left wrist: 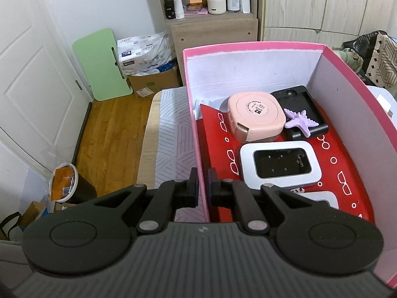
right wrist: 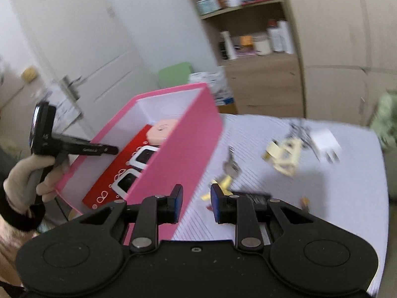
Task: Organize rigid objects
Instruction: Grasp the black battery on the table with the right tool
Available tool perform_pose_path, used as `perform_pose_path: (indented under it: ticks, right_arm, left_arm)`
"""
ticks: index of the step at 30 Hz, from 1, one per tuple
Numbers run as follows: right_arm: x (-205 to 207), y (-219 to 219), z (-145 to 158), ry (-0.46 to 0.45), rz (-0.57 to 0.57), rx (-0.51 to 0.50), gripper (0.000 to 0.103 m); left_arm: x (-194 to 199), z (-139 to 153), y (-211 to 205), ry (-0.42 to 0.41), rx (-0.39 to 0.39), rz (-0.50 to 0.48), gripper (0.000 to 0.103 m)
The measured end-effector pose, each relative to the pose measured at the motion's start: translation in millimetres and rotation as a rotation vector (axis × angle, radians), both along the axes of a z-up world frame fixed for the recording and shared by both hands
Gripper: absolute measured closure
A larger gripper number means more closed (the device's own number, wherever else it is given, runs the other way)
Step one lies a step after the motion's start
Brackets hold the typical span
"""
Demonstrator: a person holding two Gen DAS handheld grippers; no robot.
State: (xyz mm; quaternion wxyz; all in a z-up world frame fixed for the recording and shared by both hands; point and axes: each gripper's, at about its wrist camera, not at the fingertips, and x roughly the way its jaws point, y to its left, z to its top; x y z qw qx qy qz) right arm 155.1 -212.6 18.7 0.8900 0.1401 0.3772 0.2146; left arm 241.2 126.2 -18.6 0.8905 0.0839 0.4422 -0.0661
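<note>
My left gripper (left wrist: 203,186) is shut on the left wall of the open pink box (left wrist: 250,45). On the red printed sheet (left wrist: 332,164) inside lie a pink rounded case (left wrist: 255,116), a black tray (left wrist: 302,101) with a purple starfish (left wrist: 299,121), a white wifi router (left wrist: 280,165) and a second white device (left wrist: 320,198), partly hidden. In the right wrist view a gloved hand holds the left gripper (right wrist: 111,150) on the pink box (right wrist: 173,149). My right gripper (right wrist: 196,193) is open and empty, near the box's near corner. The right wrist view is motion-blurred.
Loose things lie on the striped white cloth (right wrist: 322,198) right of the box: keys (right wrist: 232,166), pale yellow pieces (right wrist: 285,154), a white plug adapter (right wrist: 325,144) and a dark flat object (right wrist: 253,196). A door, shelves and floor clutter stand behind the table.
</note>
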Motion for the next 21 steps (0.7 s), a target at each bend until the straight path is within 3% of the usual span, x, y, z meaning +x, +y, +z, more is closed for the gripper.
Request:
perform_pose_path:
  ticks: [4,9,12,15,21]
  right_arm:
    - [-18,-9,-13,-0.008,-0.113,0.02,0.07]
    - [-15,2,-38,-0.004,-0.128,-0.128,0.066]
    - [-14,7,-57,0.002,-0.129,-0.156,0.065]
    - [-9,15,-66,-0.021,-0.122,-0.168,0.048]
    - [1,25,-69,-0.085,-0.144,-0.277,0.036]
  left_arm:
    - [1,0,1,0.0,-0.001,0.006,0.097]
    - [0,0,3,0.061,-0.003,-0.036,0.095]
    - [-6,3,4,0.101,0.001,-0.069,0.095]
    - [-15,13,8,0.129,-0.019,-0.076,0.095]
    - [-40,17,2,0.156,0.02,-0.087,0.093]
